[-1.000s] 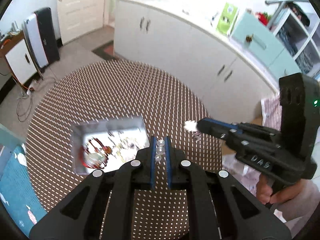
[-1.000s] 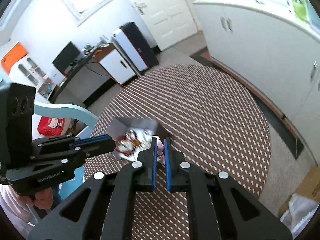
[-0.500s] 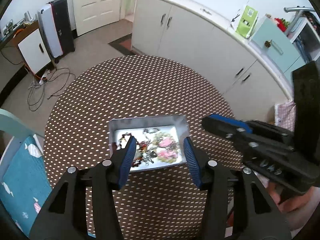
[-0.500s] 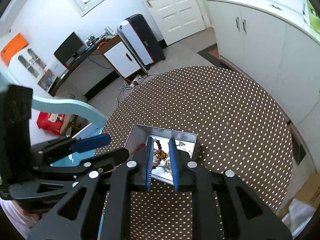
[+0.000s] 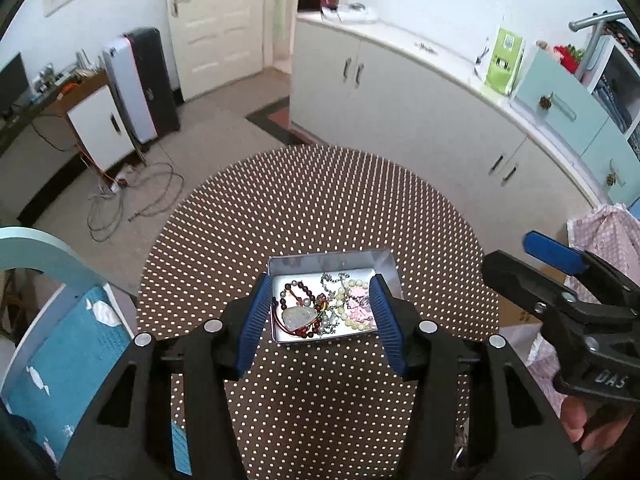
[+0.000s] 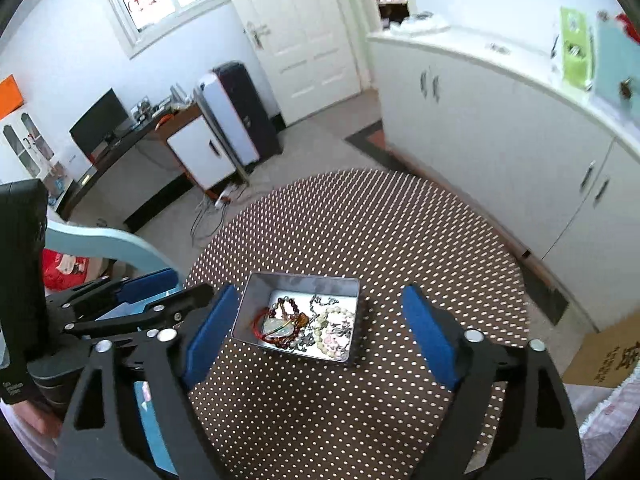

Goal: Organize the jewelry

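Both tongs have drawn back and spread wide since the earlier frames, when each was pinched nearly shut close over the tin. Now the left tongs point(image 5: 322, 322) and right tongs point(image 6: 318, 334) hang empty above the near edge of the round dotted worktop point(image 5: 320, 200), likely because every piece has been dropped in. A silver tin point(image 6: 300, 286) near that edge holds the jewelry point(image 6: 308, 326): dark red beads, a pale pendant, cream and pink beads, tangled together.
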`<state>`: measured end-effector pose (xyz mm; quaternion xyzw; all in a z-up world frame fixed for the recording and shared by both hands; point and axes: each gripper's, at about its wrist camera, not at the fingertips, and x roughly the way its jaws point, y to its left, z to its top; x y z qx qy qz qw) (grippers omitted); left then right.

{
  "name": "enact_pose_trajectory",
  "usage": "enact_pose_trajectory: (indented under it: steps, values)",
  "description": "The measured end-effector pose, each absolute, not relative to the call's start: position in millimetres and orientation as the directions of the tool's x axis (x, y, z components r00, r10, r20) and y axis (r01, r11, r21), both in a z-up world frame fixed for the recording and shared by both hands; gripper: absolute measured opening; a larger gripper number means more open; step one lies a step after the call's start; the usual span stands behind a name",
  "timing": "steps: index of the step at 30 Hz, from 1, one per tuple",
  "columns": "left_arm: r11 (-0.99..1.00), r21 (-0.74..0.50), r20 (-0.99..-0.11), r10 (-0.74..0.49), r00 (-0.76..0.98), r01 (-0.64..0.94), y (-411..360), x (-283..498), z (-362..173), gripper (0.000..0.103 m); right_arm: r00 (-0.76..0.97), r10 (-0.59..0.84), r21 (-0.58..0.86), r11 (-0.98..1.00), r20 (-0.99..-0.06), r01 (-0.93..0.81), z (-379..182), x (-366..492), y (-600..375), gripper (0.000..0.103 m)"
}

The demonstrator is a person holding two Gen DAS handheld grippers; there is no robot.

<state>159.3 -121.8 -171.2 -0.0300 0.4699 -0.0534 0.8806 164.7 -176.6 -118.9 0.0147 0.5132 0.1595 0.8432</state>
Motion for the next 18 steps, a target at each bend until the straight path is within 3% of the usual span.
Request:
enact_pose_trajectory:
  steps: [3, 18]
  values:
    - [0.995, -0.092, -0.792, -0.095, 0.603, 0.036, -124.7, 134.6, -147.2, 0.055, 0.486, 0.273, 0.162, 0.952, -0.83, -0.258, -92.1, 143.4, -181.4, 0.094]
    - [0.998, -0.059, -0.615, -0.043, 0.787, 0.009, -141.7, 11.6, -48.3, 0.058, 0.689, 0.252, 0.088, 0.961, -0.679, -0.263, 2.5, 52.3, -192.2, 0.095]
